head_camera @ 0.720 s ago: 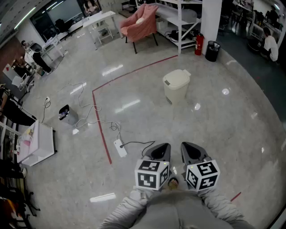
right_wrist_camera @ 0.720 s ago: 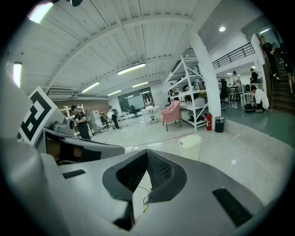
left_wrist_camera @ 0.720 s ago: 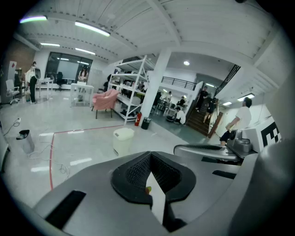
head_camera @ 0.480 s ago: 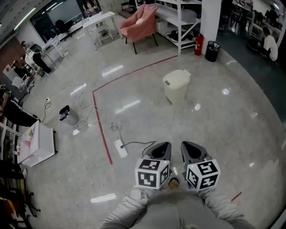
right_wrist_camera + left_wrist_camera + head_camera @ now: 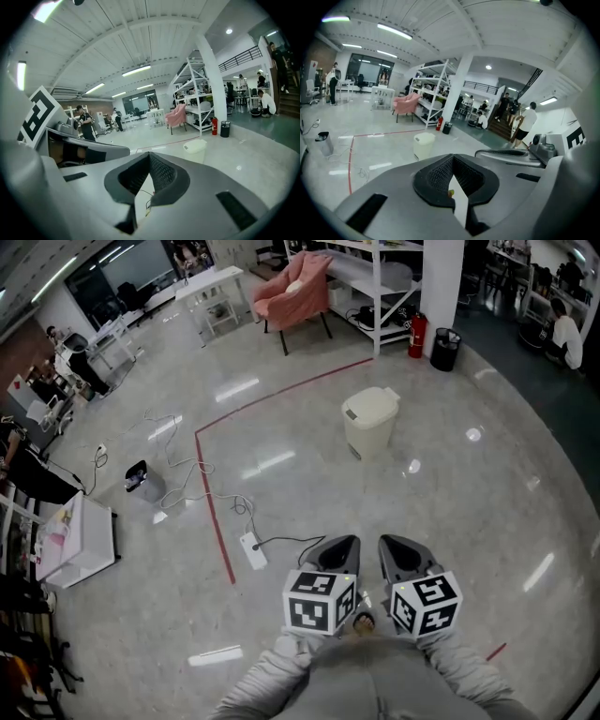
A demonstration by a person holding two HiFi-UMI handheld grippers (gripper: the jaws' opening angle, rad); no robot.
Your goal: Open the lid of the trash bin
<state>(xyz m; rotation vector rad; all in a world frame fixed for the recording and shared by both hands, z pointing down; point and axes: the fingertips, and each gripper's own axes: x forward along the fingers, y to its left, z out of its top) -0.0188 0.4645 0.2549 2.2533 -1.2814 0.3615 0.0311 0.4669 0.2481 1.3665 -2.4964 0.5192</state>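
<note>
Left gripper [image 5: 343, 544] and right gripper [image 5: 393, 543] side by side, low and close to the body, grey sleeves [image 5: 272, 673] behind them. Marker cubes [image 5: 319, 602] facing up at the rear of each.

Left gripper view: fingers [image 5: 436, 177] of the left gripper [image 5: 452, 158] together at the tips, only a narrow wedge of floor showing behind the meeting point, nothing held. Right gripper view: same for the right gripper [image 5: 150, 156], fingers [image 5: 164, 174] closed tip to tip and empty.

Trash bin [image 5: 369, 423] well ahead of both pairs of fingers and slightly to the right of them, alone on the glossy floor [image 5: 469, 521], lid [image 5: 369, 404] down. Seen just above the left fingertips as a pale cream box [image 5: 423, 145], and ahead and to the right of the right fingertips [image 5: 196, 148]. No contact between bin and either gripper; wide open floor between.

Left of the left fingers, near them: white power strip [image 5: 251, 550] with a dark cable [image 5: 286, 542] trailing toward the grippers. Further left, a red tape line [image 5: 213, 514], bending to pass beyond the bin. Far beyond the bin: pink chair [image 5: 294, 287], red fire extinguisher [image 5: 417, 334], small black bin [image 5: 446, 346].
</note>
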